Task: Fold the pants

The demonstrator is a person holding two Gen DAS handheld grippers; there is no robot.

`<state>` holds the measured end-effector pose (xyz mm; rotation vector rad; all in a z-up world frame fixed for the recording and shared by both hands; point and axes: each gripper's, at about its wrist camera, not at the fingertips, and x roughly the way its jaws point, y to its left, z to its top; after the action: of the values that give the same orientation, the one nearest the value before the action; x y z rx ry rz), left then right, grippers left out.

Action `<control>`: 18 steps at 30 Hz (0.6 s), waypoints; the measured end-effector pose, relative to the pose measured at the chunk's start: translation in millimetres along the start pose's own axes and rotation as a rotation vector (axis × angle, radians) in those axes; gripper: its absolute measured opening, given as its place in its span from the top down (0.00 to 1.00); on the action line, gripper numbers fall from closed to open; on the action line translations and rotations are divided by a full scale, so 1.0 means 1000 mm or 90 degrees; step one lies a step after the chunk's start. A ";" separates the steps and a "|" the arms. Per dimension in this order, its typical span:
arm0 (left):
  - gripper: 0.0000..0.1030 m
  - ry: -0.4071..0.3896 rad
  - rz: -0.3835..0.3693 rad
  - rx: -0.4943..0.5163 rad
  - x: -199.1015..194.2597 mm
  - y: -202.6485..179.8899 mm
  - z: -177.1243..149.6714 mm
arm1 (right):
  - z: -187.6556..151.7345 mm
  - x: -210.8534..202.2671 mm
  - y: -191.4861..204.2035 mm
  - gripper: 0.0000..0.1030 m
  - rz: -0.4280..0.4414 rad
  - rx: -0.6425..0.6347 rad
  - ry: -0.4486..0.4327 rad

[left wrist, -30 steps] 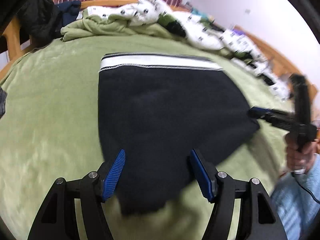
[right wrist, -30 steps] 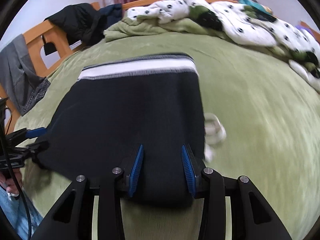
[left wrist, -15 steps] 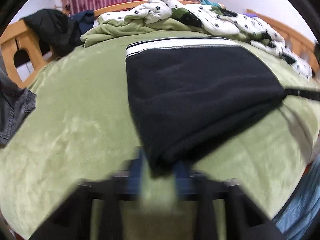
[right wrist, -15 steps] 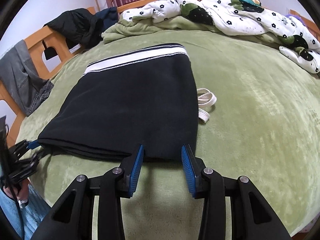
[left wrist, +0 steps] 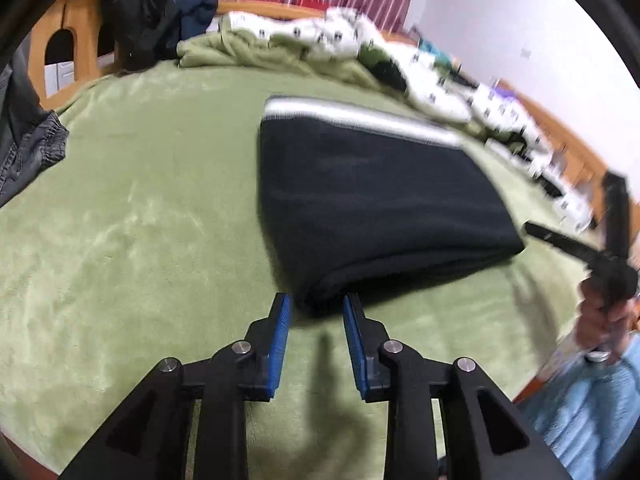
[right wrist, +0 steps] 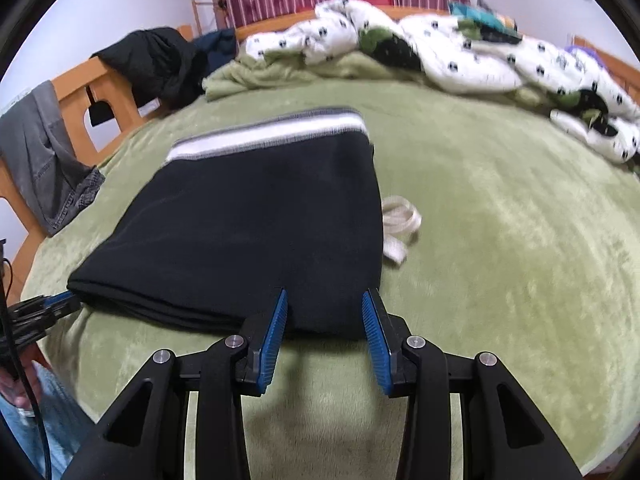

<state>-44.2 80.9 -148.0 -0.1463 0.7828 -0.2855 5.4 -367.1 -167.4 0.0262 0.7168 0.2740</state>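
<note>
Black pants [left wrist: 372, 200] with a white-striped waistband lie folded flat on the green blanket; they also show in the right wrist view [right wrist: 260, 224]. My left gripper [left wrist: 316, 312] is open and empty, just in front of the folded near-left corner. My right gripper [right wrist: 324, 308] is open and empty at the near-right edge of the fold, its blue pads [right wrist: 276, 328] apart. The right gripper shows at the far right of the left wrist view [left wrist: 580, 248], and the left gripper at the far left of the right wrist view [right wrist: 44, 308].
A white drawstring [right wrist: 398, 228] lies on the blanket [right wrist: 500, 240] right of the pants. A crumpled white spotted quilt [right wrist: 460, 56] lies at the far side. Dark clothes [right wrist: 160, 60] and grey jeans [right wrist: 48, 156] hang on the wooden bed frame at left.
Both grippers have let go of the folded edge and drawn back toward me. The pants have settled flat on the blanket. The left gripper, shut half a second ago, now stands open.
</note>
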 end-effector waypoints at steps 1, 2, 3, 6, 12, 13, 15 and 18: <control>0.75 -0.012 -0.006 0.006 -0.004 -0.003 0.002 | 0.003 -0.001 0.001 0.62 -0.003 -0.001 -0.012; 0.73 -0.026 -0.016 0.013 -0.007 -0.006 0.007 | 0.005 -0.001 0.002 0.62 -0.005 -0.002 -0.019; 0.69 -0.033 -0.020 0.012 -0.007 -0.009 0.012 | 0.008 -0.001 0.003 0.62 -0.003 -0.002 -0.026; 0.57 -0.038 -0.006 0.014 0.010 -0.022 0.039 | 0.021 0.007 0.005 0.62 0.004 0.012 -0.044; 0.56 0.044 0.059 0.049 0.068 -0.043 0.051 | 0.014 0.050 0.015 0.62 -0.039 -0.028 0.016; 0.56 0.047 0.067 0.051 0.075 -0.042 0.040 | 0.011 0.052 0.020 0.62 -0.053 -0.050 0.014; 0.56 0.001 0.085 0.076 0.066 -0.047 0.024 | 0.007 0.052 0.025 0.62 -0.068 -0.075 0.024; 0.53 0.014 0.074 0.098 0.057 -0.055 0.022 | 0.008 0.049 0.016 0.62 -0.051 -0.038 0.048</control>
<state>-1.3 12.1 -157.9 0.0481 0.7850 -0.2360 42.5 -338.2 -191.2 -0.0705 0.7818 0.2203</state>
